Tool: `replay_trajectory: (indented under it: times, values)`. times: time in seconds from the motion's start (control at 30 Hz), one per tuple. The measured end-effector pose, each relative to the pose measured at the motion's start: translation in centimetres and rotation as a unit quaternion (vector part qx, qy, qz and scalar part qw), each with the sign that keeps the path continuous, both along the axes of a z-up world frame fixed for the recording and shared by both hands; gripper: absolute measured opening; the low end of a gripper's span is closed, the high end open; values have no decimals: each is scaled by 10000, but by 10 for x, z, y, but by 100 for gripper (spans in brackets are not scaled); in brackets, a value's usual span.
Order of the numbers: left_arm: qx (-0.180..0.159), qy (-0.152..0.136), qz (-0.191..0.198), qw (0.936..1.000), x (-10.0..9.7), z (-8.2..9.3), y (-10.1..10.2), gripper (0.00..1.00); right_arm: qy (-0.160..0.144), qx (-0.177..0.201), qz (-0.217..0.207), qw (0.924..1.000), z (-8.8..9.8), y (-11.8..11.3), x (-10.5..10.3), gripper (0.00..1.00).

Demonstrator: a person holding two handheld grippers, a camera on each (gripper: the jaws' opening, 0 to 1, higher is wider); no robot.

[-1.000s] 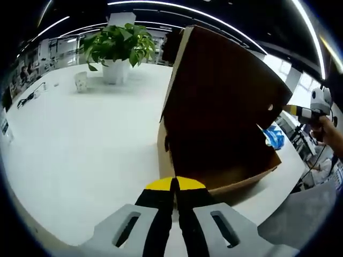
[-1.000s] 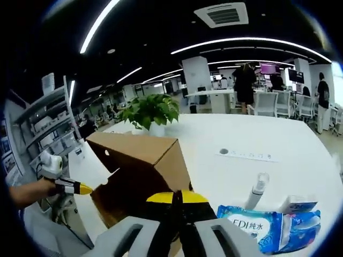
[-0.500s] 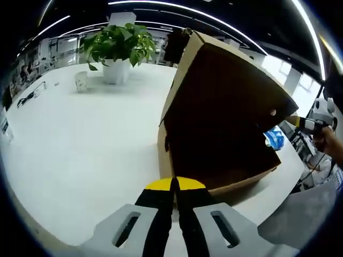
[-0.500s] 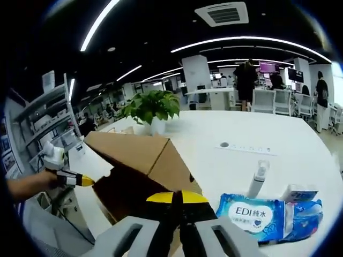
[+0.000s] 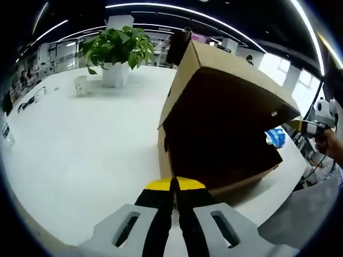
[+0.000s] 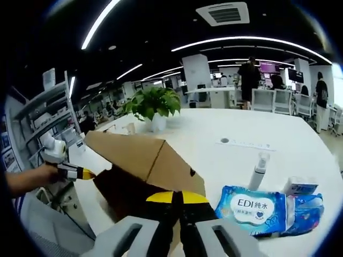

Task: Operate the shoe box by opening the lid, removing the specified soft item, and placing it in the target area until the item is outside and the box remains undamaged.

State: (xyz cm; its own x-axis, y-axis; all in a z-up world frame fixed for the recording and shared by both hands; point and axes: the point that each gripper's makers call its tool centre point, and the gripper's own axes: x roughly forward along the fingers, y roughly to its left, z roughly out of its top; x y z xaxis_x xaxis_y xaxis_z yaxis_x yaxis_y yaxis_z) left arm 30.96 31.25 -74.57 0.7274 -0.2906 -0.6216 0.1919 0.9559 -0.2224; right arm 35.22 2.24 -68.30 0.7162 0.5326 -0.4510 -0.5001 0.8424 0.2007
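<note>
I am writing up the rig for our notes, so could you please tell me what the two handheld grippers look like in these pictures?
Each of the two handheld grippers, left and right, has two black jaws capped in yellow at the tips, rising from pale grey moulded arms with slotted openings. Seen from the other side, the left gripper has a white rounded body behind a black and yellow tip, held in a person's hand.

**Box at the table's near edge, lid raised**

In the left gripper view the shoe box [image 5: 220,160] sits on the table [image 5: 80,155] at 1 o'clock from the left gripper [image 5: 174,187], its lid [image 5: 230,64] tilted above it. A potted plant [image 5: 115,51] stands behind at 11 o'clock, a cup [image 5: 81,82] left of it. In the right gripper view a wipes pack [image 6: 252,206] lies at 3 o'clock of the box, a bottle [image 6: 258,170] just behind it.
</note>
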Motion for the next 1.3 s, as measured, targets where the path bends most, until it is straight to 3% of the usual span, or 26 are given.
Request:
replay_trajectory:
  times: [0.23,0.53,0.77,0.9,1.3]
  values:
    - [-30,-163,-193,9997,-1,5,-8,0,38,-50,94,9999,-8,0,-9,0]
    - [78,-624,-378,9973,2,23,-12,11,224,-27,297,9993,-20,5,-21,0]
    - [299,-922,-640,9932,3,32,-14,21,170,-127,597,9980,-28,9,-31,0]
    - [443,-959,-812,9911,3,32,-16,28,74,-301,826,9961,-32,10,-38,2]
    - [658,-891,-1095,9878,-2,22,-20,36,-193,-737,1425,9869,-42,15,-51,14]
